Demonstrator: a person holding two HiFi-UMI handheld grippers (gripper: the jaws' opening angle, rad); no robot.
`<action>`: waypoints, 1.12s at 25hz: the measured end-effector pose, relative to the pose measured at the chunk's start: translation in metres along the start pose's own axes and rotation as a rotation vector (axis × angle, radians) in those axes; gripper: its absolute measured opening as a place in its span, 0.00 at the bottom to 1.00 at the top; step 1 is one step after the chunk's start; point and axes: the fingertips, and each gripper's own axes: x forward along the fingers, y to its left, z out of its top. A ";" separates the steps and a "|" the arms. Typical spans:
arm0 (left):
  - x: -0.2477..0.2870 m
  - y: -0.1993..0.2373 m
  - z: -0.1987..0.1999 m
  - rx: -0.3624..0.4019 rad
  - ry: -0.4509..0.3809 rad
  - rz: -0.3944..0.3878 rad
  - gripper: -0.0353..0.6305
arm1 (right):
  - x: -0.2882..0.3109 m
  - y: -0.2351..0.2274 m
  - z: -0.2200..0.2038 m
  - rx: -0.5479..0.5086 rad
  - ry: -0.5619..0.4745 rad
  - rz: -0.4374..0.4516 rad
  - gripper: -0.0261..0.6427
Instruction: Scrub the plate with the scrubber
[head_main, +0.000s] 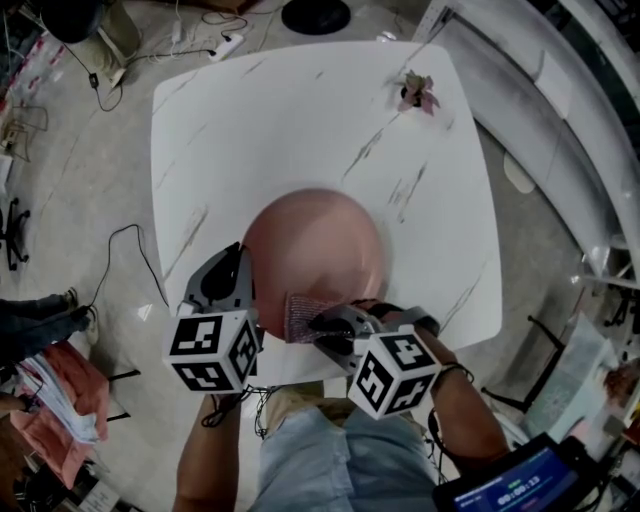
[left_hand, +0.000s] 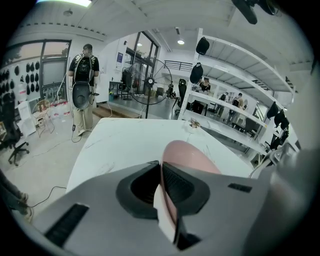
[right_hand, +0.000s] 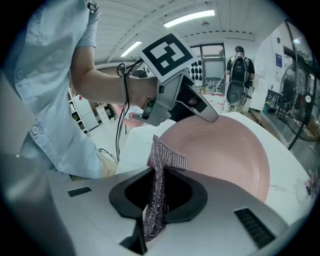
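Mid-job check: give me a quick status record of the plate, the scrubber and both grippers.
plate: pink, on the white table, near the person's edge
left gripper: shut on the plate's rim
right gripper: shut on the scrubber
scrubber: silvery mesh, at the plate's near rim
scrubber-to-plate contact: cannot tell

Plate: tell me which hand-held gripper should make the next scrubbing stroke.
Right. The right hand-held gripper is shut on the scrubber at the plate's near rim; the left hand-held gripper is clamped on the plate's edge, steadying it.
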 end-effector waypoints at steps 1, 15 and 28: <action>0.000 0.000 0.000 0.003 0.000 0.000 0.09 | -0.002 0.000 -0.003 0.008 0.006 -0.001 0.12; 0.002 -0.006 0.002 0.022 0.002 -0.005 0.09 | -0.016 -0.018 -0.032 0.113 0.098 -0.068 0.12; 0.004 -0.009 0.005 0.021 -0.003 -0.002 0.09 | -0.036 -0.080 -0.065 0.474 0.181 -0.370 0.13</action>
